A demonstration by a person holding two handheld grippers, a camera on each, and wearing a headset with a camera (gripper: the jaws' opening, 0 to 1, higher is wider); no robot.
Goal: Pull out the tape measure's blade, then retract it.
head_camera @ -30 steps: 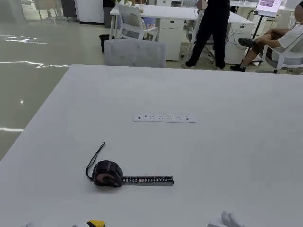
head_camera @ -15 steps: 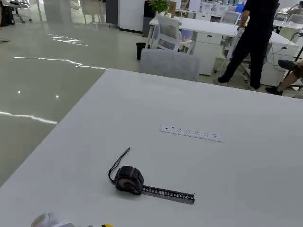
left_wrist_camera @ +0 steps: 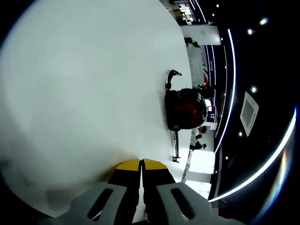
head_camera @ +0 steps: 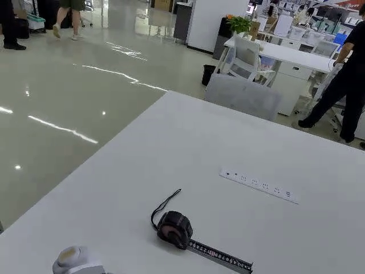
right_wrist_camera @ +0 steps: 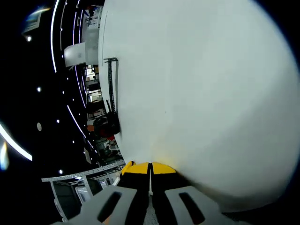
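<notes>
Two pairs of tongs, and neither holds anything. The left tongs [left_wrist_camera: 141, 165] have their yellow tips pressed together on nothing, and the right tongs [right_wrist_camera: 150, 167] are the same, tips shut flat against each other. Both hang over the bare white surface [head_camera: 188, 142], apart from the work.

The tape measure [head_camera: 174, 228] lies on its side close to the near edge of the surface, with its black wrist strap [head_camera: 165, 202] looping away toward the far edge. A short length of blade [head_camera: 221, 257] sticks out of it and lies flat, running along the near edge toward the right. A white power strip [head_camera: 259, 185] lies further in, toward the middle.

Since blade is showing, I judge the pull-out to be at least partly done. The retract is what is left. For that I would need to take hold of the tape measure and let the blade run back in.
</notes>
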